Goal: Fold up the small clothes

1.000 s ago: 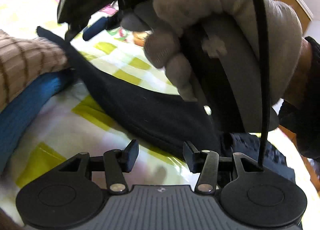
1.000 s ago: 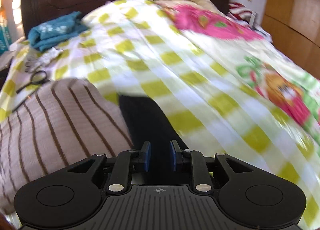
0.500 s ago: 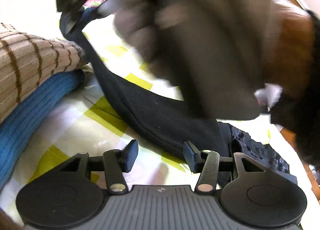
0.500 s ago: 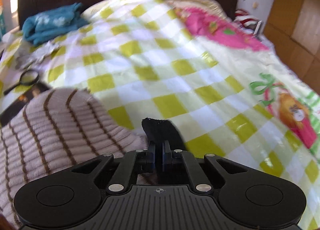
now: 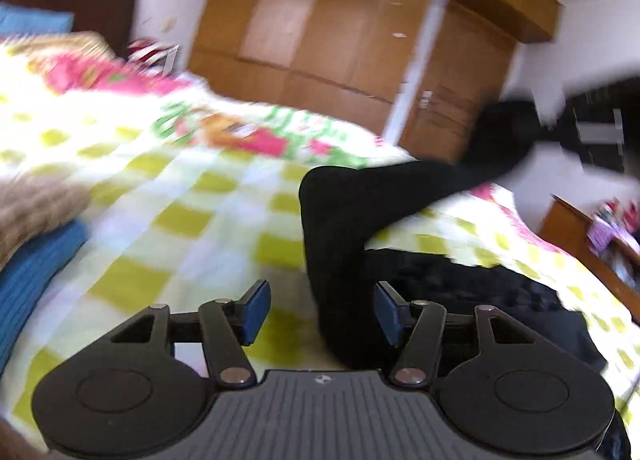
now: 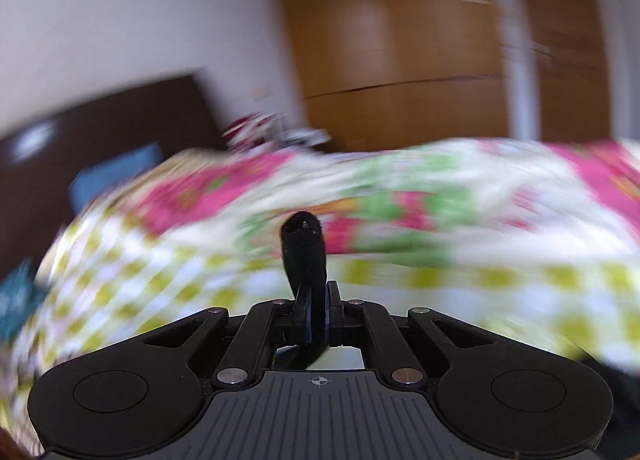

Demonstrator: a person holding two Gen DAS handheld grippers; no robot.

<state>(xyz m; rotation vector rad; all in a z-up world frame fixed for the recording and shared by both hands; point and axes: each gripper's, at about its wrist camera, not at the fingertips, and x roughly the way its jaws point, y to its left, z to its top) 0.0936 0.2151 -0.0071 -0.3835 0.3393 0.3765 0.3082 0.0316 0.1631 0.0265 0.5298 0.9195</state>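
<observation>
Sock [image 6: 303, 256] pinched in right gripper [image 6: 316, 316] jaws, left gripper [image 5: 318, 310] jaws widening, ungripping, bedspread [image 5: 192, 195] blurred

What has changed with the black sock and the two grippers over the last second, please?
The right gripper closed on the cuff end of the black sock and swung it up off the checked bedspread, away from the striped knit. The left gripper has just been opening; the sock runs between its fingers unclamped. The knit and blue garment stayed put.
</observation>
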